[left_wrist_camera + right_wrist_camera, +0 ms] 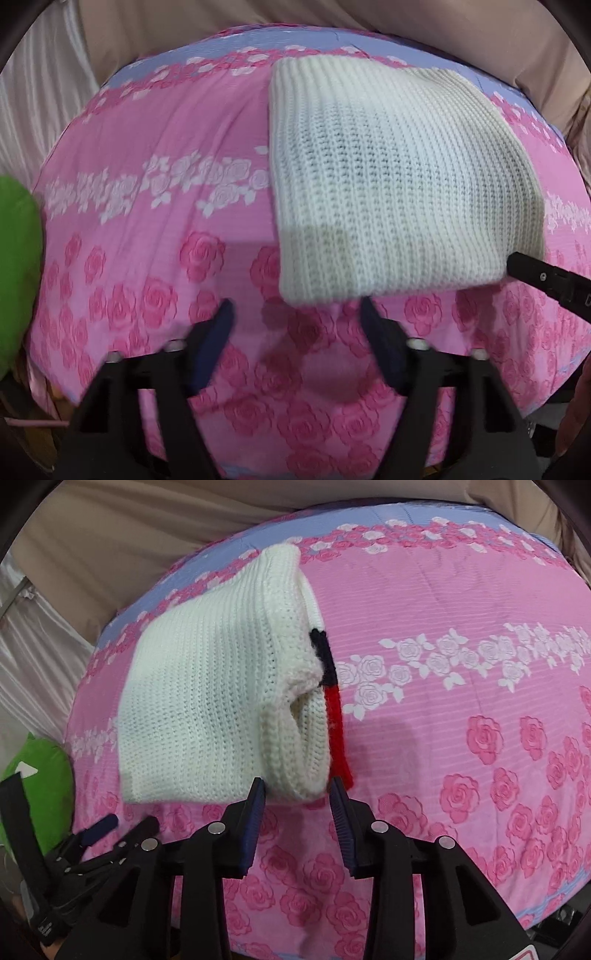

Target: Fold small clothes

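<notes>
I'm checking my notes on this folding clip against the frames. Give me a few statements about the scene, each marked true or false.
1. The white knit sweater lies on a pink rose-print bedsheet. True.
2. The right gripper is shut on the sweater. False: its jaws stand open, just at the sweater's near edge.
3. A red and black strip shows along one edge of the sweater. True.
4. The left gripper holds a corner of the sweater lifted off the sheet. False: it is open and holds nothing.
5. A green object sits at the left edge of the bed. True.
</notes>
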